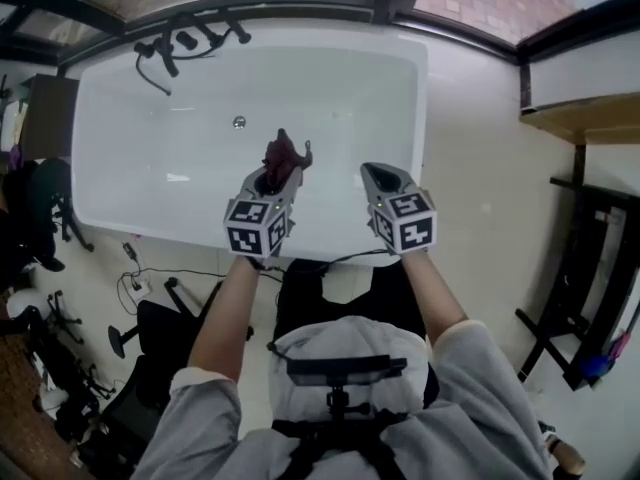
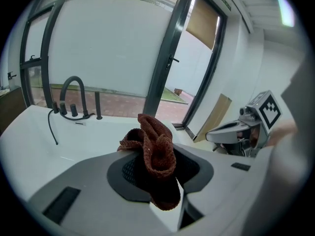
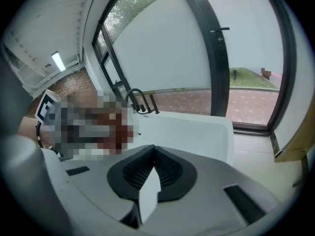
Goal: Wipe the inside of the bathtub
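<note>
A white bathtub point(image 1: 120, 98) fills the upper half of the head view. A crumpled dark red knitted cloth point(image 1: 284, 152) point(image 2: 155, 151) sticks up from my left gripper point(image 1: 281, 168) point(image 2: 156, 173), whose jaws are shut on it, above the tub's near side. My right gripper point(image 1: 377, 174) point(image 3: 153, 173) hovers beside it to the right, over the tub's near right part; its jaws are shut with nothing between them. In the left gripper view the right gripper point(image 2: 246, 127) shows at the right.
A black tap set with a hose point(image 1: 180, 43) point(image 2: 74, 100) point(image 3: 140, 101) stands on the tub's far left rim. The drain point(image 1: 239, 122) lies in the tub floor. Cables and chair bases point(image 1: 140, 308) sit on the floor at left; a black frame point(image 1: 580, 298) stands right.
</note>
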`<state>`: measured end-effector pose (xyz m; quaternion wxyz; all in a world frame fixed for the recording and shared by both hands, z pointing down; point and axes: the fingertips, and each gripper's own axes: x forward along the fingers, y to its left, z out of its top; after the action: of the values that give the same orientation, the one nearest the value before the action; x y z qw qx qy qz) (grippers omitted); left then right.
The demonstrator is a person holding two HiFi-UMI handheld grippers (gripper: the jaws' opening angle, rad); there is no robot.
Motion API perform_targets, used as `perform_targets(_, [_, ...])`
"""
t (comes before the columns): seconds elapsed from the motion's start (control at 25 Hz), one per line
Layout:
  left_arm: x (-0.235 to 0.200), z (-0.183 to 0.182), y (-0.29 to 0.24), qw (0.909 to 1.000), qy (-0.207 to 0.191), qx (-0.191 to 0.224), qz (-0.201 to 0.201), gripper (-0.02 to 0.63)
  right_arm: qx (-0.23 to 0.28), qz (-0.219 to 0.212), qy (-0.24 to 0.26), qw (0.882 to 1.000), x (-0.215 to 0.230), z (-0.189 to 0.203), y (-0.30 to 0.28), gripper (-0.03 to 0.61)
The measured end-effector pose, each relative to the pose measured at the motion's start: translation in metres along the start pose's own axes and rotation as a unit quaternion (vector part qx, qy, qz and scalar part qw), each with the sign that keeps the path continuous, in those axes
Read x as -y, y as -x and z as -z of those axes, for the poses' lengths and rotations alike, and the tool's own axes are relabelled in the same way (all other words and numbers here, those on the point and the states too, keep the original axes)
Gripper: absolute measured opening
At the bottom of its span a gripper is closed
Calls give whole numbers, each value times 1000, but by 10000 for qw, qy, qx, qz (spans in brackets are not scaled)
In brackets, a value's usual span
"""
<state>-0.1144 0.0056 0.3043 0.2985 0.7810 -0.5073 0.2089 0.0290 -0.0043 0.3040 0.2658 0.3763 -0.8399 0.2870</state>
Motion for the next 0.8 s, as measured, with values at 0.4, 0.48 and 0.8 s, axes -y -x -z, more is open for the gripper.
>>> perform_targets(0.4, [-26,52,-124,9981,-146,-571,-160,120,-291,34,-252,9993,65,47,-107,9])
perform_targets(0.48, [-37,63,-150,9977,-157,-636,-189,120,-368,67,-307,9988,77,58,-130,9])
perform_targets(0.8, [-74,118,-256,9947,-151,-984,-270,120,-463,302,-590,9967,126,100,-214,9])
